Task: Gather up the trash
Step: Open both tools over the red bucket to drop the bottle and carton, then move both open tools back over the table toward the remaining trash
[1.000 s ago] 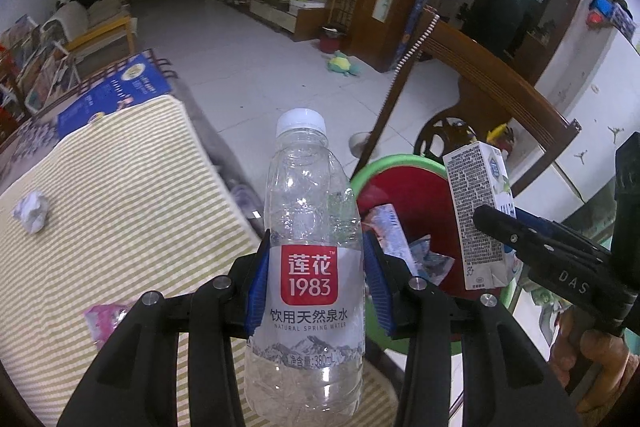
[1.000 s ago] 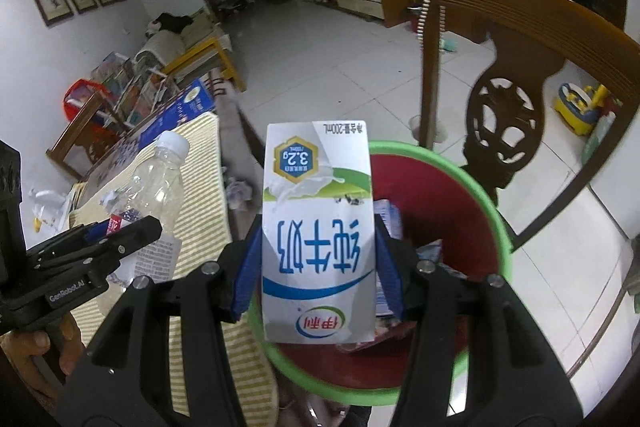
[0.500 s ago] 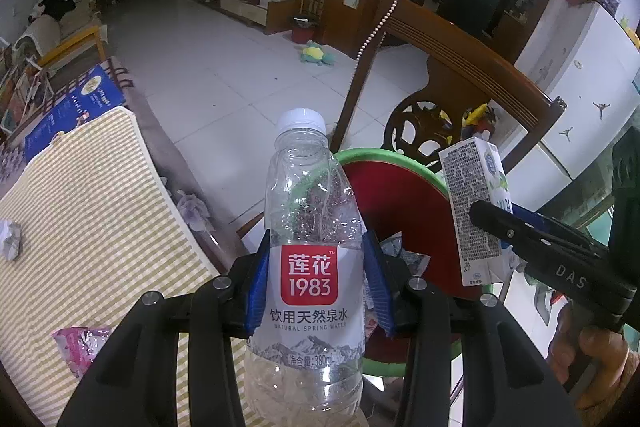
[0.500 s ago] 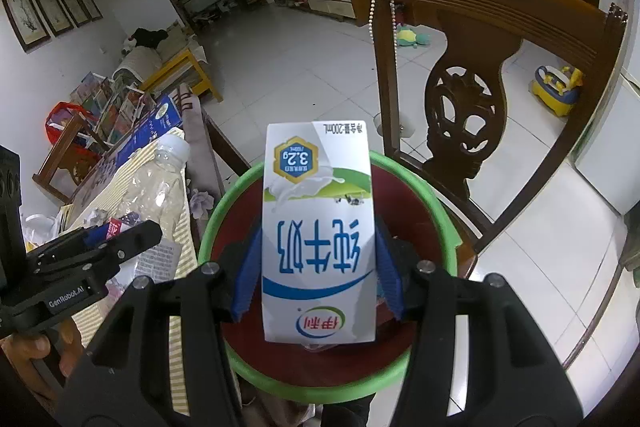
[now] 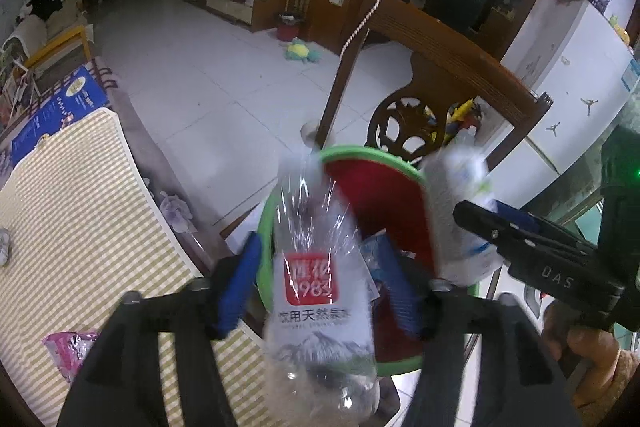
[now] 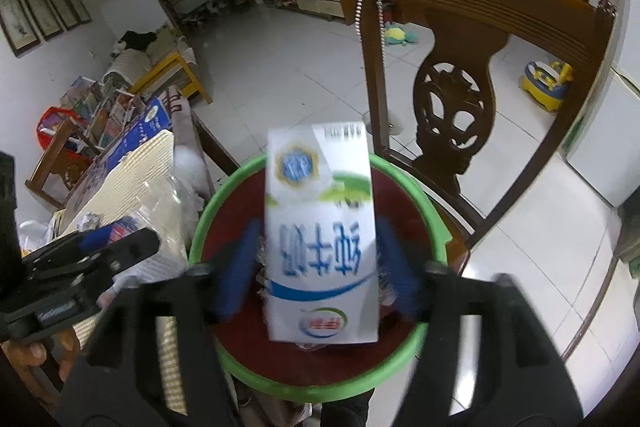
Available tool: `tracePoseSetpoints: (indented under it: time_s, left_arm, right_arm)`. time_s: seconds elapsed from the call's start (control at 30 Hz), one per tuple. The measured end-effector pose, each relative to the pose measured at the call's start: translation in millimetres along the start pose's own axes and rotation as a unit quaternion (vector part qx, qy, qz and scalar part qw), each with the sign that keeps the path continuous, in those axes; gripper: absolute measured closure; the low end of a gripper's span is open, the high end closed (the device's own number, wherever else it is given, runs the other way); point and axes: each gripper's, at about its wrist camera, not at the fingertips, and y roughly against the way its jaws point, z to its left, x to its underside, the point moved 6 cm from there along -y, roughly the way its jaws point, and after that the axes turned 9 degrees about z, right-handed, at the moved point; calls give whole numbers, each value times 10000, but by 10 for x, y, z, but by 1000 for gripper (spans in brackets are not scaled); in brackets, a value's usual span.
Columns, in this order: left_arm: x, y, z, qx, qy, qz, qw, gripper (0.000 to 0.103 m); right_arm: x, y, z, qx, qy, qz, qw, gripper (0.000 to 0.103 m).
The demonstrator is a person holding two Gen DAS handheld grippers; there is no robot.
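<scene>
In the left wrist view a clear water bottle (image 5: 316,279) with a red label shows blurred between the blue pads of my left gripper (image 5: 318,285). The jaws are opening and the pads stand off the bottle. It hangs over the green-rimmed red trash bin (image 5: 372,153). In the right wrist view a white milk carton (image 6: 320,227), upside down and blurred, sits between the spread pads of my right gripper (image 6: 318,263), whose jaws are also opening. Below it is the bin (image 6: 434,223). Each gripper appears in the other's view: right gripper (image 5: 480,227), left gripper (image 6: 132,243).
A carved wooden chair (image 6: 452,99) stands just behind the bin. The table with a yellow striped cloth (image 5: 80,211) lies to the left, carrying a pink wrapper (image 5: 66,347). A crumpled tissue (image 5: 174,211) sits at the table's edge. A white fridge (image 5: 580,87) is at right.
Both pairs of pads have spread away from the bottle and the carton, which now blur and sit lower over the bin. Before that, both grippers had swung from the table over the bin.
</scene>
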Motion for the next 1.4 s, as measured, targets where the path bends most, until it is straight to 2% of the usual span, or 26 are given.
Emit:
tracePoseSetpoints:
  time_s: [0.1,0.27,0.4,0.53,0.67,0.8,0.87,0.9,0.97,1.0,1.07,1.2,1.4]
  left_arm:
    - [30,74,103,-107,15,-82,9999,42]
    - [201,188,573,-441,426,-65,9981,38]
    - [465,333,1091,-989,788,-24,9920,35]
    - [924,436,1698,-1498,1292,257,9799,34]
    - [1333,406,2089,-1571,1634,676,9716,34]
    - [1597,238,2204,-1347,1634,1081,9713,34]
    - [1694,153,2230,-1213,1644,1249,9709,42]
    - [1736,129,2241,-1122,1641,1308,9713,57]
    - [1787,104,2257,-983,1616,1366,9724,65]
    - [1805,119,2269,-931,1604,1328,9736,76]
    - [1832,203,2339,-731,1616,1256,9761,85]
    - [1918,464,2610,-772,1780,986,9760,91]
    - [2186,985,3201,-1056,2163,631,9685,91]
  right_arm:
    - [0,4,44,7,17,-11,10000,32]
    - [-1,-34,235,-99,83,1,9999,32]
    - [26,-117,514,-209,275,78,9994,32]
    - [96,-194,834,-289,504,183,9981,32]
    - [189,-263,1114,-335,686,290,9967,32]
    - [293,-311,1384,-351,821,374,9953,32]
    - [349,-310,1520,-343,892,389,9947,32]
    - [372,-309,1576,-337,919,396,9944,32]
    - [442,-314,1704,-320,971,426,9938,32]
    - [468,-318,1752,-316,984,441,9937,32]
    - [537,-330,1889,-321,1030,469,9931,32]
    - [640,-411,2270,-404,1244,549,9899,32]
    - [851,-824,3223,-835,1802,965,9753,32]
